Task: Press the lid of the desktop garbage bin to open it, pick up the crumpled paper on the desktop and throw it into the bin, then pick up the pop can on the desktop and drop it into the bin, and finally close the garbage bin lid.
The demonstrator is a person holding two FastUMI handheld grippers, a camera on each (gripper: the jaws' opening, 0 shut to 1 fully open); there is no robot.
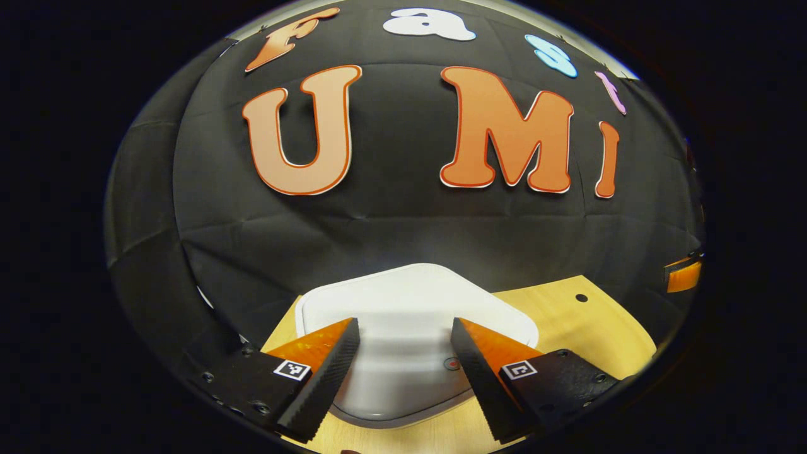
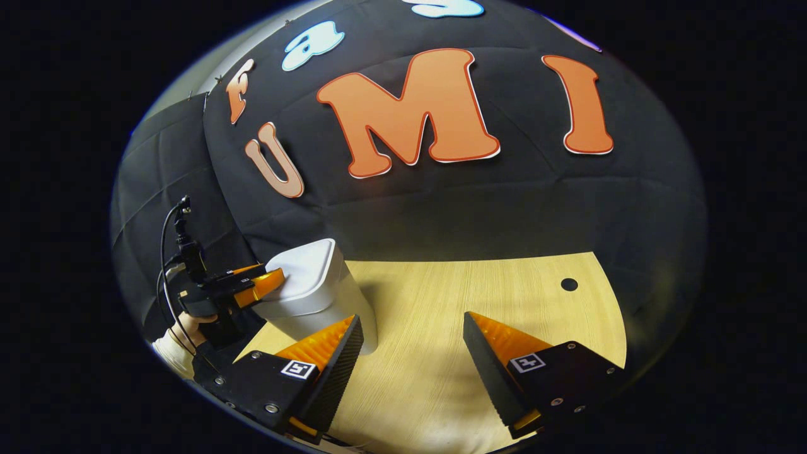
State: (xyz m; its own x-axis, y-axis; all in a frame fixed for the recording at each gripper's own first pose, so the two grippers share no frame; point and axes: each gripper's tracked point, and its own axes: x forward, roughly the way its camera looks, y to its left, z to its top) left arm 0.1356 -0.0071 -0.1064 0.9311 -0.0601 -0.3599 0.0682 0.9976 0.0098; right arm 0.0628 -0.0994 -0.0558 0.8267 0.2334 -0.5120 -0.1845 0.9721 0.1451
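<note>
Left gripper view: your left claw [image 1: 403,362] is spread wide above the bin [image 1: 413,315], whose lid looks shut. Judging by that, you're either opening or closing it.

Right gripper view: your right claw [image 2: 413,356] gapes empty over the tabletop [image 2: 479,296]; the bin sits at ten o'clock.

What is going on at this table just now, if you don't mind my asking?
A person is working a white desktop garbage bin on a wooden table with a pair of tongs in each hand. The left tongs hang open right over the bin's lid, which is shut. The right gripper view shows them at the lid's near edge, with a hand behind them. The right tongs wait open above bare tabletop, holding nothing.
</note>
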